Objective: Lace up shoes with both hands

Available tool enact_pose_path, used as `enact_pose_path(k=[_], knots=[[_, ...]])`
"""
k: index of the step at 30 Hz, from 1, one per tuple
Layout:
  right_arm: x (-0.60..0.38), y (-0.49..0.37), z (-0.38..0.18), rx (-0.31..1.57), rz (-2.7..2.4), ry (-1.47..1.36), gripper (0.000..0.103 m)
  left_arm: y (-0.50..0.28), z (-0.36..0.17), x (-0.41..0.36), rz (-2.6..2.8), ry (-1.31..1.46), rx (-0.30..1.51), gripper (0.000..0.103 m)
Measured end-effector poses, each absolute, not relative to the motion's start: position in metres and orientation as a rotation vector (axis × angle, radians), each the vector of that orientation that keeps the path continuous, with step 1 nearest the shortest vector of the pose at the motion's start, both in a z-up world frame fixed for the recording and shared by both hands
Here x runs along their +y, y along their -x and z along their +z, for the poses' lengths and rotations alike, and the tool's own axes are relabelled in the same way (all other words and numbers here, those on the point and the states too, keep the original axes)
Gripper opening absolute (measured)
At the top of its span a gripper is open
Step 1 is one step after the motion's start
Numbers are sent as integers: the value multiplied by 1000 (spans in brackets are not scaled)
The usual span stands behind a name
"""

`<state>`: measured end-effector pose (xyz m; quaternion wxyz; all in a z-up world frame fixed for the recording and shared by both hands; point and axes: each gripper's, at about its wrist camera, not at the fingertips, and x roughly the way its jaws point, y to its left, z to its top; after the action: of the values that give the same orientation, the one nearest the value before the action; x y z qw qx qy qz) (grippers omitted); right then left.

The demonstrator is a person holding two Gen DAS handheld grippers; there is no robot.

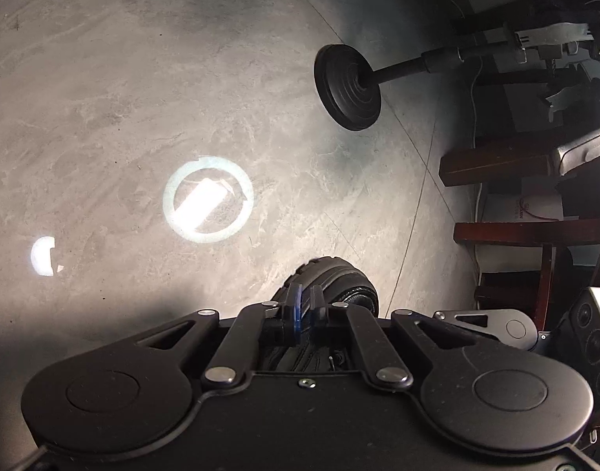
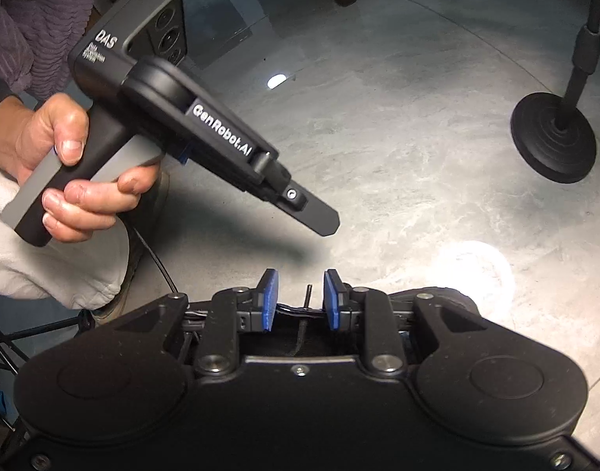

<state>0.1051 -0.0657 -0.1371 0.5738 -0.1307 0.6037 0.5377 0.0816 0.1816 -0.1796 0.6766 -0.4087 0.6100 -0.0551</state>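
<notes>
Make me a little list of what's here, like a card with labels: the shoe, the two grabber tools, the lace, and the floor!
shoe: black shoe on the floor, just beyond the left gripper's tips
left gripper: left gripper, jaws shut; nothing clearly seen between them
right gripper: right gripper, jaws open, blue pads apart
lace: dark lace tip stands in the gap between the right gripper's pads, untouched
hand: a hand holds the left gripper's handle
floor: grey glossy floor with light reflections
other: black round stand base on the floor
</notes>
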Motion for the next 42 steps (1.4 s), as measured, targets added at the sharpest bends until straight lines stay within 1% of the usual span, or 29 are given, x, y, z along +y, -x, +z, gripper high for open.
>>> enact_pose_path(k=[1, 2, 3, 4, 5, 6, 7, 8, 12, 16, 20, 25, 26, 28, 29, 33, 37, 39, 40, 41, 42], knots=[[-65, -105, -140, 1427, 1250, 302, 28, -82, -178, 181, -127, 897, 1365, 10], [-65, -104, -143, 1438, 1241, 298, 27, -82, -176, 180, -134, 869, 1361, 19], [-66, -104, -145, 1445, 1233, 291, 26, -82, -174, 179, -137, 849, 1359, 33], [-67, -104, -146, 1447, 1231, 292, 24, -82, -172, 178, -137, 823, 1352, 41], [-68, -103, -147, 1449, 1228, 292, 17, -82, -169, 177, -137, 802, 1339, 59], [-70, -105, -149, 1453, 1220, 281, 10, -82, -167, 176, -140, 783, 1322, 66], [-71, -106, -150, 1456, 1212, 269, 4, -82, -163, 175, -150, 748, 1299, 67], [-72, -107, -149, 1457, 1213, 245, 3, -82, -160, 174, -163, 706, 1281, 68], [-77, -110, -146, 1439, 1188, 175, 2, -77, -155, 170, -210, 577, 1244, 70], [-89, -126, -139, 1408, 1108, 23, 2, -66, -147, 161, -338, 492, 1170, 70], [-100, -144, -131, 1359, 1045, -71, 2, -68, -143, 153, -424, 535, 1170, 70], [-106, -156, -113, 1275, 1027, -163, 2, -72, -139, 129, -513, 495, 1178, 70], [-106, -158, -109, 1256, 1031, -179, 2, -73, -138, 122, -539, 484, 1177, 69], [-105, -159, -103, 1231, 1035, -197, 2, -75, -137, 109, -606, 436, 1181, 31], [-105, -160, -101, 1223, 1035, -198, 2, -75, -137, 105, -621, 414, 1183, 3], [-105, -160, -93, 1194, 1033, -201, 2, -73, -131, 106, -632, 436, 1113, 3], [-110, -161, -89, 1187, 1046, -210, 4, -74, -132, 115, -520, 476, 1106, 3], [-112, -162, -87, 1187, 1044, -227, 10, -78, -134, 122, -466, 506, 1113, 3], [-115, -162, -85, 1179, 1034, -228, 21, -80, -135, 127, -440, 525, 1113, 3], [-118, -162, -84, 1167, 1021, -225, 29, -82, -135, 131, -416, 544, 1110, 3], [-121, -162, -82, 1147, 998, -210, 30, -84, -134, 135, -398, 553, 1101, 3]])
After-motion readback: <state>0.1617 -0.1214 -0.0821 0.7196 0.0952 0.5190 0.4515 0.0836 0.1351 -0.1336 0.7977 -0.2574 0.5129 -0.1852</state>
